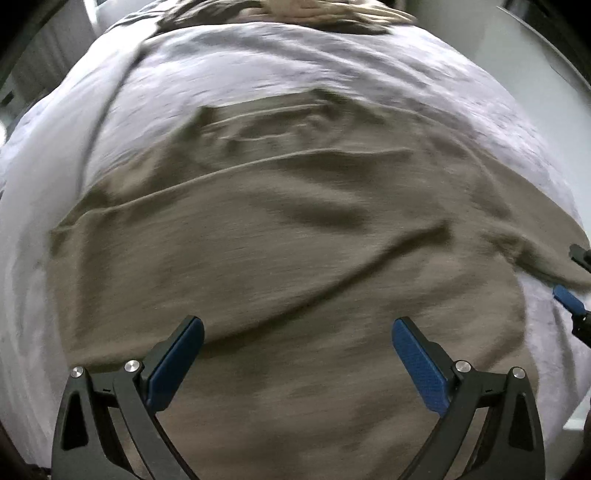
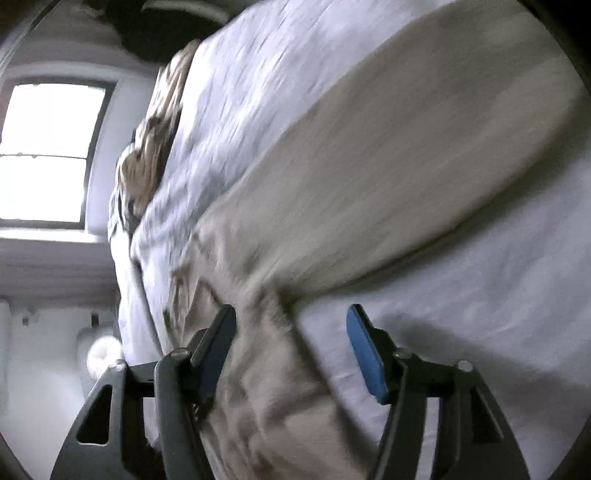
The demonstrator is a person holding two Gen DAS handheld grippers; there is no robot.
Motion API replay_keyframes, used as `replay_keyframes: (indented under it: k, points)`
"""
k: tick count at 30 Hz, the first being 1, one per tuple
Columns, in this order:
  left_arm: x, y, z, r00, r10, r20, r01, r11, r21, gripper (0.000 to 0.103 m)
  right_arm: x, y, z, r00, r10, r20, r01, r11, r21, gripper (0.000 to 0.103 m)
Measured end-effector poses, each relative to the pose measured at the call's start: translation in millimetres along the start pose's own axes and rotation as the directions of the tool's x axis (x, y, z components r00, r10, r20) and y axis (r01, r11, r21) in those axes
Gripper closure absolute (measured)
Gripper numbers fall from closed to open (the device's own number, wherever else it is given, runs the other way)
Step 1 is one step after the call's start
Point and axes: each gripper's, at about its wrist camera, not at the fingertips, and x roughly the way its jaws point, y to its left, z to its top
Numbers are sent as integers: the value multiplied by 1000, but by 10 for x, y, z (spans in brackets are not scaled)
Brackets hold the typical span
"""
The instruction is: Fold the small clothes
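A taupe garment [image 1: 280, 258] lies spread out, with a few creases, on a pale lilac bedsheet [image 1: 258, 66]. My left gripper [image 1: 297, 332] hovers over the garment's near part. It is open, with nothing between its blue pads. At the right edge of the left wrist view, one blue pad [image 1: 569, 299] of the other gripper shows beside the garment's corner. In the right wrist view the same garment [image 2: 388, 177] runs diagonally across the sheet [image 2: 498, 314]. My right gripper [image 2: 291, 314] is open above the garment's rumpled edge, and neither pad presses on it. Both views are motion-blurred.
A rumpled tan patterned cloth [image 1: 314, 11] lies at the far end of the bed and also appears as the patterned cloth [image 2: 155, 147] in the right wrist view. A bright window [image 2: 48, 147] and a white wall are beyond the bed's edge. Bare sheet surrounds the garment.
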Motion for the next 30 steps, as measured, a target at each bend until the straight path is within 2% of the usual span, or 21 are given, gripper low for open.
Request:
replay_keyframes:
  k: [4,9,11,17,18,19,20,21,23,26,30]
  points:
    - [25,-282,76,1000,-27,-6,28,998,48,1,-342,-293,224,995,-53,89,47,997,61,36]
    - [56,-508,120,999,-48,-17,49,996,70,1,-679,-677,525,971,-101,216,64,983,174,36]
    - [72,-583,118,998,-53,-21,55,996,71,1,-748,-831,643,962,-97,257,39,975,221,36]
    - [111,-666,95,998,-54,-30,56,996,68,1,-736,-1008,909,949,-6,314,-91,952,293,38]
    - [116,-673,97,998,-54,-32,56,996,67,1,-719,-1026,949,948,19,317,-120,945,303,45]
    - [119,-673,103,998,-53,-33,55,996,66,1,-699,-1035,977,949,36,312,-138,941,309,65]
    - [119,-671,103,998,-54,-33,56,997,62,1,-664,-1045,1005,952,61,301,-160,934,318,76]
    - [117,-666,99,998,-54,-33,56,997,60,1,-634,-1059,1021,952,89,293,-187,926,327,97]
    - [111,-640,91,998,-52,-31,53,997,47,1,-596,-1024,1004,946,134,297,-233,916,327,97]
    - [84,-535,75,999,-46,-20,46,999,25,1,-572,-848,1006,937,202,285,-279,924,263,97]
    - [19,-328,71,1000,-21,10,22,1000,-14,1,-467,-402,1037,925,304,229,-341,930,140,97]
